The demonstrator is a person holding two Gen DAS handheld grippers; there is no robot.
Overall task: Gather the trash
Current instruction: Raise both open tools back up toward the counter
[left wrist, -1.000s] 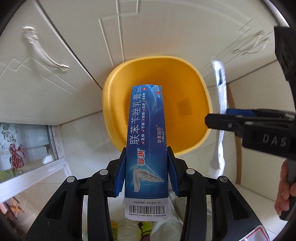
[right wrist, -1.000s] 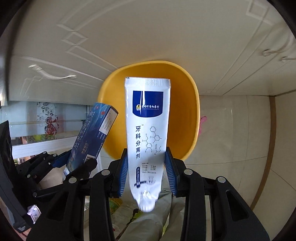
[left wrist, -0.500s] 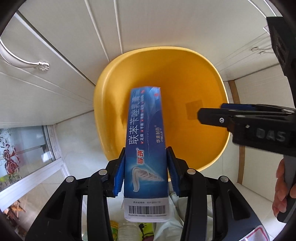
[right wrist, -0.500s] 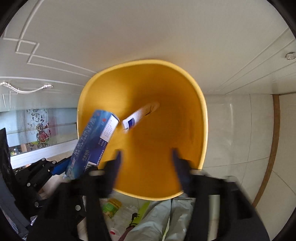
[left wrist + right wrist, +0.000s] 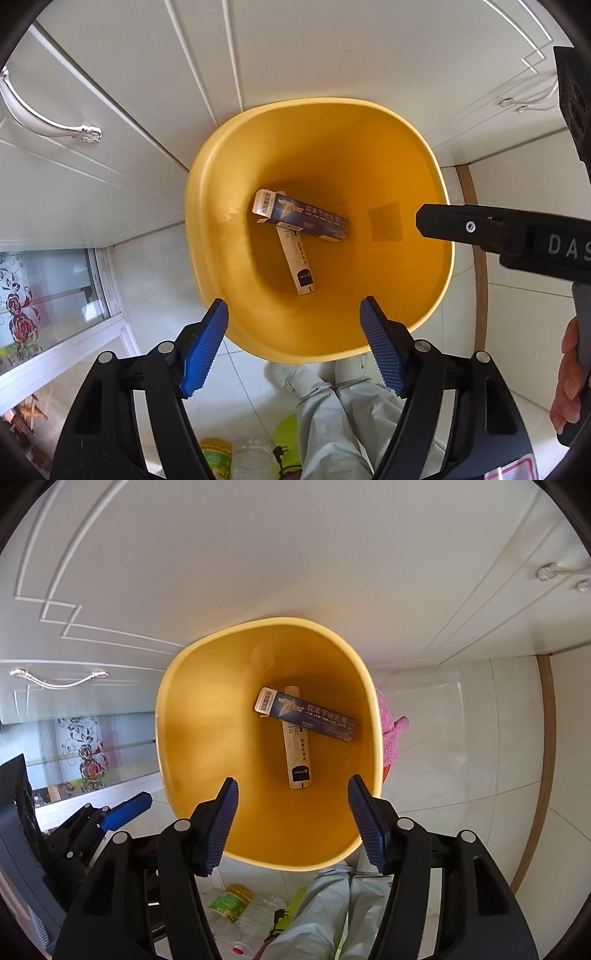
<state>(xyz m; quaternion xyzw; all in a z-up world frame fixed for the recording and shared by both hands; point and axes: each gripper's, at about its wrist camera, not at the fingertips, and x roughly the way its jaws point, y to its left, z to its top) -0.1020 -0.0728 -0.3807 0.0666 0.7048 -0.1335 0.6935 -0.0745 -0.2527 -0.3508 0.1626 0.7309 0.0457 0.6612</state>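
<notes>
The drop step looks finished: the box lies across the tube at the bottom of the bin, straight below both tongs. The left tongs are opening with nothing between them; the right tongs stand open and empty. Both point down into the bin. The next move probably calls for lifting away to fetch the bottles on the floor behind the tongs.

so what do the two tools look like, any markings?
Both match: the left tool and the right tool have glossy black plastic bodies with silver screw heads at the pivots, and ribbed blue pads on the fingers. Seen from the side in the left wrist view, the right tool's black housing carries white letters "DAS", cut off at the frame edge. No cables visible on either.
</notes>
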